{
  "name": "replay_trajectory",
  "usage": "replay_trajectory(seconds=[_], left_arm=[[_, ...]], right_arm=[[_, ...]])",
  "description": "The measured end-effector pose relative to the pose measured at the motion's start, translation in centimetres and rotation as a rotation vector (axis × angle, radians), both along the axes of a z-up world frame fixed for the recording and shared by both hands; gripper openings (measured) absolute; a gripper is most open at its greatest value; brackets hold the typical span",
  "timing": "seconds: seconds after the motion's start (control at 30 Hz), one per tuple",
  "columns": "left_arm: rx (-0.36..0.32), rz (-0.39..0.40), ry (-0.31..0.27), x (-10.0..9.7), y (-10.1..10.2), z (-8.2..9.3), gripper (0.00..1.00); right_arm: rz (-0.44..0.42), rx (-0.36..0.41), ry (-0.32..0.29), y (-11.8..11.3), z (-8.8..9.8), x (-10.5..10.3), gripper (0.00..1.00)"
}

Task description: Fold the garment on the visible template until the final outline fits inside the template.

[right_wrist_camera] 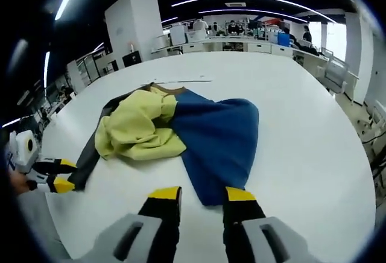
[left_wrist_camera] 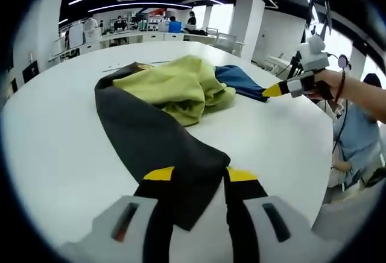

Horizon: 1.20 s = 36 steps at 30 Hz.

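Note:
A crumpled garment lies on the white table (left_wrist_camera: 54, 154): a dark grey part (left_wrist_camera: 151, 136), a bunched yellow-green part (left_wrist_camera: 175, 85) and a blue part (left_wrist_camera: 238, 79). My left gripper (left_wrist_camera: 200, 174) is open, its yellow-tipped jaws on either side of the dark grey end, which runs down between them. From the right gripper view, the blue part (right_wrist_camera: 217, 136) reaches towards my right gripper (right_wrist_camera: 203, 194), open with the blue hem between its tips. The left gripper (right_wrist_camera: 62, 175) sits at the dark strip's (right_wrist_camera: 90, 151) end. The right gripper (left_wrist_camera: 274, 90) touches the blue corner.
A thin dark line (right_wrist_camera: 181, 81) marks the table beyond the garment. A person's arm (left_wrist_camera: 356, 91) and light blue clothing (left_wrist_camera: 356, 142) stand at the table's right edge. Desks and shelves (right_wrist_camera: 241, 37) fill the room behind. Bare tabletop (right_wrist_camera: 301, 154) surrounds the garment.

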<state>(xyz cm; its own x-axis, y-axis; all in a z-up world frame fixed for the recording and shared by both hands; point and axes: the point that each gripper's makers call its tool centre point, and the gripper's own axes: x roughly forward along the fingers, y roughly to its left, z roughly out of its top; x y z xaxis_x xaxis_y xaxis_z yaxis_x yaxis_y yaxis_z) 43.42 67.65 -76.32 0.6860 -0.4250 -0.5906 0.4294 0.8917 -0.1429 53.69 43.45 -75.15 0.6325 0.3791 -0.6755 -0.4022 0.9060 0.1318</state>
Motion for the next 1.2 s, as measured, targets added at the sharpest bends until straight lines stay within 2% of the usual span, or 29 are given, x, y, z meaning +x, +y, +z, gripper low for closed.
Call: replay_trajectory(seconds=[0.07,0.2,0.33,0.4,0.5,0.63,0.73,0.87,0.97,1.03,1.2], left_arm=[[0.004,0.0,0.006,-0.1,0.0,-0.3,0.25],[-0.007,0.007,0.011,-0.1,0.0,-0.3,0.24],[-0.008,0.016,0.014,-0.1,0.1,-0.3,0.21],[-0.009,0.02,0.017,-0.1,0.0,-0.3,0.17],[-0.029,0.034,0.026,-0.1,0.1,-0.4,0.08],[-0.067,0.056,0.029,-0.1,0.5,-0.4,0.04],[-0.089,0.07,0.037,-0.1,0.8,-0.1,0.0],[-0.092,0.077,0.03,0.0,1.4,0.5,0.0],[-0.098,0.09,0.016,0.1,2.3,1.2,0.0],[-0.097,0.108,-0.001,0.3,3.3,1.9,0.0],[-0.08,0.161,-0.028,0.8,6.4,3.1,0.0]], right_arm=[[-0.023,0.006,-0.002,-0.5,0.0,0.0,0.23],[-0.064,-0.012,-0.017,-1.5,0.1,0.3,0.15],[-0.107,-0.029,-0.035,-2.5,0.4,0.7,0.15],[-0.141,-0.043,-0.045,-3.2,0.5,1.0,0.15],[-0.137,-0.05,-0.052,-3.4,0.4,1.1,0.15],[-0.165,-0.028,-0.022,-4.0,-0.6,1.3,0.12],[-0.189,0.012,-0.018,-4.1,-0.6,1.8,0.01],[-0.223,0.036,-0.015,-4.3,-0.3,2.2,0.0],[-0.239,0.075,-0.044,-4.0,1.1,2.7,0.0],[-0.217,0.094,-0.069,-3.3,2.3,2.9,0.0],[-0.142,0.071,-0.14,-1.7,5.1,3.9,0.0]])
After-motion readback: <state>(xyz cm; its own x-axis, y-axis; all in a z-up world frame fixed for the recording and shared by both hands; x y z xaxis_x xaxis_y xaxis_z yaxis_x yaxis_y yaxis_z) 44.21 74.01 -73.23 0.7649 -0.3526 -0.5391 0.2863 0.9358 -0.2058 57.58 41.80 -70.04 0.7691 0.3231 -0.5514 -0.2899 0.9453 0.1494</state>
